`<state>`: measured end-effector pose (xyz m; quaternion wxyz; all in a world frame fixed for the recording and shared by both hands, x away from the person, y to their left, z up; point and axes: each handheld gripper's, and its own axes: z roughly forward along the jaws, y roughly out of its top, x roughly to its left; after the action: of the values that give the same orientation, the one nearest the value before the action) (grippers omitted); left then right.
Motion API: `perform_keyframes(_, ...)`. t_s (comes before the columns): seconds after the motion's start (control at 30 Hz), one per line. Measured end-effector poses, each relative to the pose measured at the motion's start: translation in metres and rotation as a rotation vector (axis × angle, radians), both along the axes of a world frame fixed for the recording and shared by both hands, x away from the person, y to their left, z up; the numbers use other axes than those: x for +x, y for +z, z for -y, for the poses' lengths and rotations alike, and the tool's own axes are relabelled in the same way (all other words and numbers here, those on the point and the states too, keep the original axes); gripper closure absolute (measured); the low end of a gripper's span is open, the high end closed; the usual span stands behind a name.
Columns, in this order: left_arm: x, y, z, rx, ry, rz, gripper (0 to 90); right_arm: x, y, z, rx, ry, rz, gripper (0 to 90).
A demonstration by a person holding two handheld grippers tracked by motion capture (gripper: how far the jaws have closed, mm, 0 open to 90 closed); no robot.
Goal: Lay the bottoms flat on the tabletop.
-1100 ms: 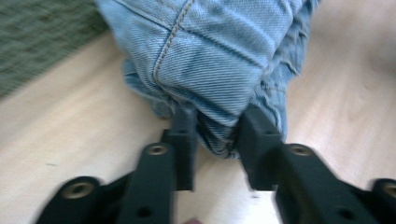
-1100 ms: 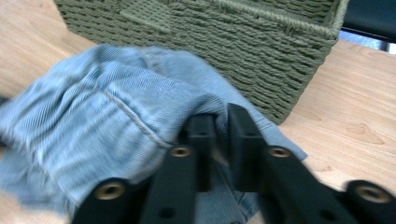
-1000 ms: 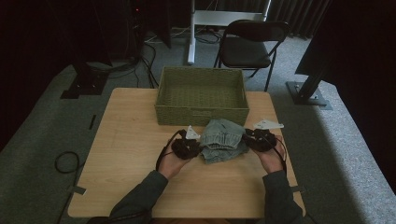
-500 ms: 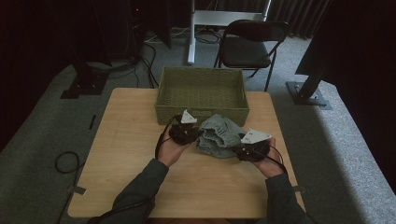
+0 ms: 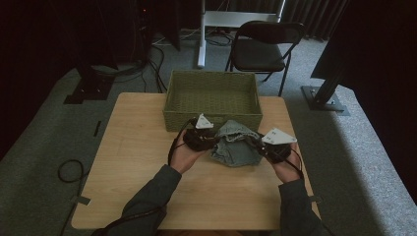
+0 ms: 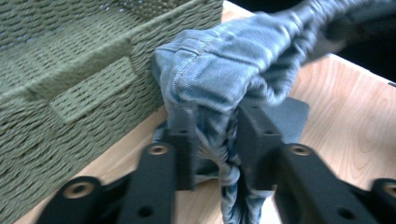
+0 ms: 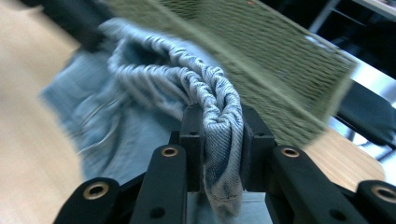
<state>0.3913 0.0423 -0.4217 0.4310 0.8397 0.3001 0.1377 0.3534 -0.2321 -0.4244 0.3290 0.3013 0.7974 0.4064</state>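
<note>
High view: a person's two hands, each w/ a two-jaw gripper, work a bunched piece of faded blue denim [image 5: 237, 149] on a wooden table [image 5: 133, 162]. Landmark: the woven green basket [image 5: 212, 98] at the table's far edge. The denim lies just in front of the basket's near wall, slightly toward its right half, raised a little at the gathered band; whether its underside touches the table cannot be told from this angle.

Left gripper [image 5: 202, 139]: sits in front of the basket's near wall, left of the denim. In the left gripper view the jaws have just been opening; a twisted, gathered strip of denim [image 6: 219, 84] runs between them. It touches the right-hand pad, but a gap shows at the other, so the grip looks slack rather than clenched; approx. reading, as the cloth is blurred there. The basket's near wall [image 6: 70, 88] stands just beside the cloth.

Right gripper [image 5: 273, 147]: sits in front of the basket's right near corner, right of the denim. In the right gripper view its jaws have just been closing and now pinch the gathered elastic band of the denim [image 7: 222, 116] firmly between both pads. The basket [image 7: 261, 60] shows beyond, blurred.

Behind the basket, off the table: a black chair [image 5: 263, 49].
</note>
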Motion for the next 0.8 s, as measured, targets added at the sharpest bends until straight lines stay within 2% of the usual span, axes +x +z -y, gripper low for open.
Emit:
perform_keyframes(0.1, -0.003, 0.000, -0.003, -0.006, 0.003, 0.010, 62.1, 0.006, 0.002, 0.007, 0.021, -0.069, -0.003, 76.0)
perform_keyframes(0.3, -0.009, -0.011, -0.006, 0.011, 0.001, -0.011, 54.4, 0.027, 0.004, 0.026, 0.087, -0.137, -0.083, 76.1)
perform_keyframes(0.57, -0.025, -0.034, 0.006, -0.032, -0.105, -0.034, 42.1, 0.042, 0.008, 0.037, 0.109, -0.182, -0.110, 76.4)
perform_keyframes(0.63, -0.028, -0.038, 0.012, -0.025, -0.132, -0.040, 39.0, 0.045, 0.008, 0.038, 0.113, -0.189, -0.115, 76.4)
perform_keyframes(0.7, -0.032, -0.045, 0.021, 0.000, -0.152, -0.040, 35.6, 0.046, 0.008, 0.038, 0.118, -0.191, -0.118, 76.4)
perform_keyframes(0.8, -0.031, -0.054, 0.032, 0.035, -0.137, -0.050, 32.8, 0.046, 0.007, 0.039, 0.122, -0.189, -0.120, 76.3)
